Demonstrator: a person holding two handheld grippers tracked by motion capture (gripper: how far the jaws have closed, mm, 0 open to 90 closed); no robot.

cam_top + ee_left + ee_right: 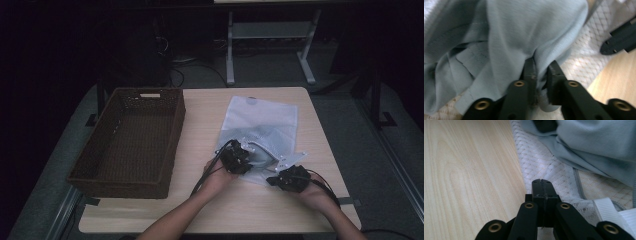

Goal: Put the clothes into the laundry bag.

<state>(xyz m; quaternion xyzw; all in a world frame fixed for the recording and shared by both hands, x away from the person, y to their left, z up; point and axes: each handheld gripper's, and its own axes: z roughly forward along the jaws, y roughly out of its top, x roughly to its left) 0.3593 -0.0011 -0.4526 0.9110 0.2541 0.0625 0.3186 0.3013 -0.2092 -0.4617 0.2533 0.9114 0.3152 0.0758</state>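
Left hand-held gripper (237,159) sits low over the near edge of a white mesh bag (265,117) in the high view, its forearm coming up from the bottom of the frame and slanting rightward, the hand wrapped under the tool's body. Beside it, just to the right, the right hand-held gripper (290,178) rests at the bag's near right corner, held by a hand that reaches in from the lower right. The bag lies flat on the pale wooden bench (200,115), right of a dark wicker basket (131,140); a grey-blue cloth (260,142) shows in the bag's near half. From the left gripper view, the left hand-held gripper (541,75) is clenched on a fold of that cloth (506,37), which is soft, ribbed and bunched into loose creases, with the mesh bag (584,62) under it and bare bench (619,77) at the right. From the right gripper view, the right hand-held gripper (541,185) has its jaws pressed together at the mesh bag's (536,162) edge; whether they pinch the mesh I cannot tell. The cloth (599,145) lies heaped beyond, with the bench (469,170) grain running alongside at the left.
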